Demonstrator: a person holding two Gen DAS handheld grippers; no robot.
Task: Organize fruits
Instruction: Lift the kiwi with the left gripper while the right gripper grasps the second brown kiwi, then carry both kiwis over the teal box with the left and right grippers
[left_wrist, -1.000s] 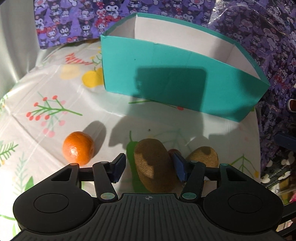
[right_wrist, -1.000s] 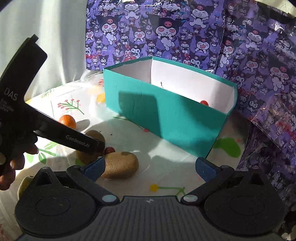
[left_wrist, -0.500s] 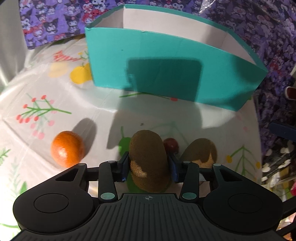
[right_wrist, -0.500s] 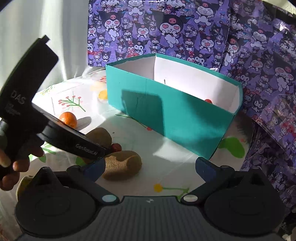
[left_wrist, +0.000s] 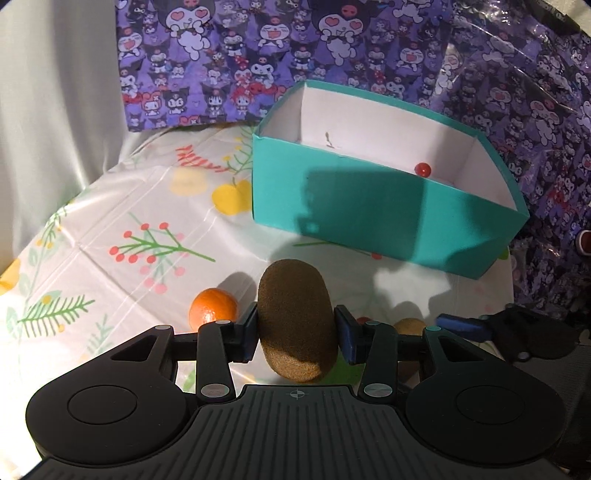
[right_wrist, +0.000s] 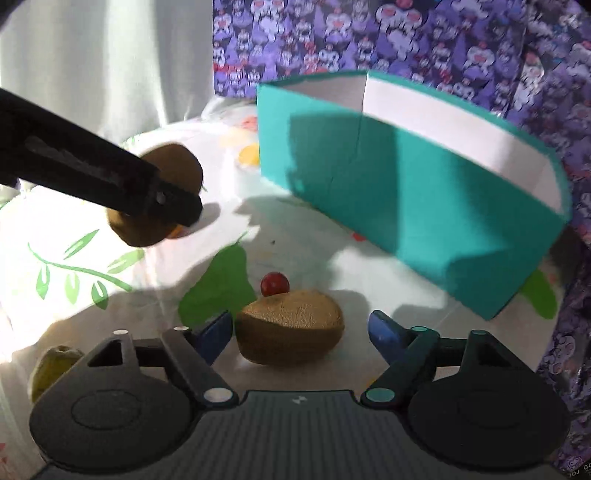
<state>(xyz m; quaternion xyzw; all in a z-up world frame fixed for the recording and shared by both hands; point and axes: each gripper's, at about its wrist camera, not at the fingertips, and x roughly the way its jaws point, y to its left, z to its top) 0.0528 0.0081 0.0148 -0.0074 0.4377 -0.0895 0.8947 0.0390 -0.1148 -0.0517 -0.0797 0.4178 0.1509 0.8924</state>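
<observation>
Clamped in the left claw (left_wrist: 296, 334): a brown kiwi (left_wrist: 296, 319), blue pads pressed on both its flanks, held clear of the floral tabletop (left_wrist: 110, 229), as seen from the right wrist view where it hangs above its own shadow. Just beside it, low and to the left, a small orange (left_wrist: 213, 308) on the cloth. Beyond, toward the patterned purple backdrop (left_wrist: 258, 48), a teal box (left_wrist: 369, 206) with white inner walls, open at the top, its near wall in shadow; inside, near the right end, one red cherry (left_wrist: 422, 169). Bare cloth between kiwi and box front, and more open cloth left of the box out to a pale curtain (left_wrist: 55, 110).

Closing around a second kiwi (right_wrist: 290, 326) on the tabletop: the right claw (right_wrist: 301, 330), its left pad just beside the fruit, its right pad apart from it, not yet pressing. Touching that kiwi's far side, or nearly so, a loose cherry (right_wrist: 274, 283). Near corner of the box close on the right, purple sheeting along the tabletop's right edge. At the lower left, partly hidden behind the claw body, a yellowish fruit (right_wrist: 51, 365), kind unclear
</observation>
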